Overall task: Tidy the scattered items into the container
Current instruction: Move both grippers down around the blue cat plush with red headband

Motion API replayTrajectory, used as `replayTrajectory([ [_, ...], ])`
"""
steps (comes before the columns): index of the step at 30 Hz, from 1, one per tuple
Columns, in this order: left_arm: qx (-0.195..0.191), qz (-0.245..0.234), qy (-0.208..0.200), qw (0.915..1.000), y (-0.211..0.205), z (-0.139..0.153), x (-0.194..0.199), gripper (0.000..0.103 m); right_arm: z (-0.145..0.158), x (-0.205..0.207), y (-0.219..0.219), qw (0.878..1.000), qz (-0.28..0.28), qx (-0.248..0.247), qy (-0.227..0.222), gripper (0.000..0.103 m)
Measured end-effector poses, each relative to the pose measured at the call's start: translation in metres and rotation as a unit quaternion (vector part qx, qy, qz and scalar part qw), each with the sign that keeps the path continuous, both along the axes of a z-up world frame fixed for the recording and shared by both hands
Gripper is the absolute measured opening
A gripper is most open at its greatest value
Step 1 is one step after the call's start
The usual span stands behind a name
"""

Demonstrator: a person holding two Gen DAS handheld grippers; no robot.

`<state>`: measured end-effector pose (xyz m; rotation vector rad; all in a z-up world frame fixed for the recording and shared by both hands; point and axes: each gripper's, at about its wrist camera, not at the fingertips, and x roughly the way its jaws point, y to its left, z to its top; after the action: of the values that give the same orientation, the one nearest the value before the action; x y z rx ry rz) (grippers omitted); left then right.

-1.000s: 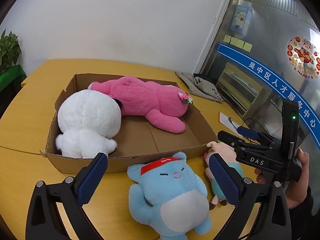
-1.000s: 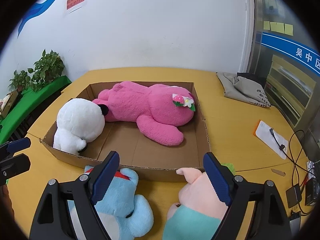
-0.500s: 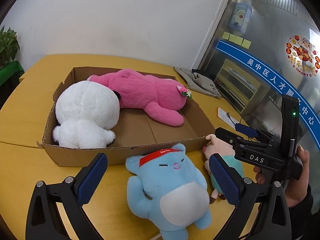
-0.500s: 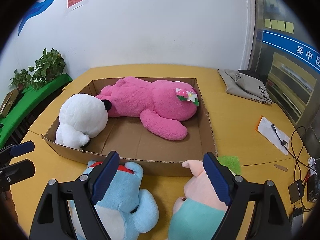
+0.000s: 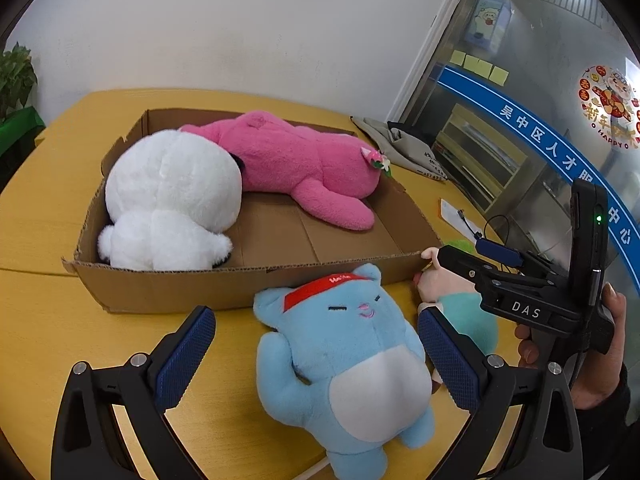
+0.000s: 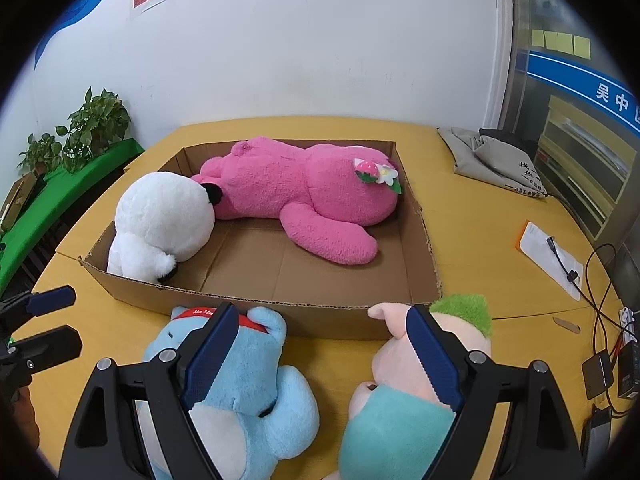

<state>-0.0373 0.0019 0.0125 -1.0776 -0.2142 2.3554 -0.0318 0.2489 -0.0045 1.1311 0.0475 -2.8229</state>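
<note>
1. Two plush toys lie inside the shallow brown cardboard box (image 5: 256, 280): a round white plush with a black ear (image 5: 172, 196) at the box's left end, and a long pink plush bear with a strawberry-and-flower ear trim (image 5: 304, 168) along its far wall, touching the white one.
2. Box sits on the yellow wooden table (image 5: 48, 208), open top, floor between the toys and the near wall bare.
3. Light blue plush cat with a red headband and white belly (image 5: 348, 360) lies face up on the table, outside the box, head touching the near wall.
4. Pink plush pig with a green hair tuft and teal clothing (image 6: 404, 408) lies outside the box at its near right corner, just beside the blue cat.
5. Left gripper (image 5: 316, 356) is spread wide, jaws straddling the blue cat; pads not pressing it, nothing grasped.
6. Right gripper (image 6: 316, 356) is also spread wide, one finger over the cat, the other over the pig, gripping neither.
7. Grey cloth bag (image 6: 492, 160) and white paper with a cable (image 6: 552, 256) lie on the table to the right of the box, well apart from it.
</note>
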Motion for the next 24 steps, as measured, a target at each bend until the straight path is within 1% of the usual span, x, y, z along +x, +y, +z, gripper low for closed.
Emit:
replayTrajectory([
  [8, 0.007, -0.006, -0.038, 0.9992, -0.002, -0.027, -0.009, 0.100, -0.006, -0.002, -0.005, 1.000, 0.009, 0.002, -0.006, 0.086],
  [12, 0.016, -0.016, -0.061, 0.9979, -0.002, -0.042, -0.014, 0.096, -0.010, 0.000, -0.008, 1.000, 0.020, 0.004, -0.013, 0.086],
  [15, 0.021, -0.025, -0.076, 0.9966, -0.001, -0.052, -0.016, 0.094, -0.019, 0.008, -0.017, 0.998, 0.055, 0.015, -0.018, 0.086],
  [17, 0.024, -0.034, -0.087, 0.9953, 0.002, -0.060, -0.018, 0.089, -0.031, 0.014, -0.028, 0.995, 0.089, 0.016, -0.041, 0.086],
  [19, 0.030, -0.042, -0.103, 0.9933, 0.003, -0.071, -0.021, 0.086, -0.048, 0.021, -0.044, 0.989, 0.132, 0.018, -0.067, 0.086],
  [20, 0.035, -0.046, -0.112, 0.9921, 0.003, -0.076, -0.022, 0.086, -0.053, 0.023, -0.048, 0.987, 0.141, 0.018, -0.071, 0.086],
  [21, 0.042, -0.046, -0.118, 0.9911, 0.002, -0.080, -0.023, 0.086, -0.057, 0.024, -0.051, 0.987, 0.146, 0.007, -0.069, 0.086],
  [24, 0.066, -0.045, -0.132, 0.9881, -0.009, -0.086, -0.027, 0.086, -0.066, 0.020, -0.049, 0.985, 0.146, -0.035, -0.081, 0.084],
])
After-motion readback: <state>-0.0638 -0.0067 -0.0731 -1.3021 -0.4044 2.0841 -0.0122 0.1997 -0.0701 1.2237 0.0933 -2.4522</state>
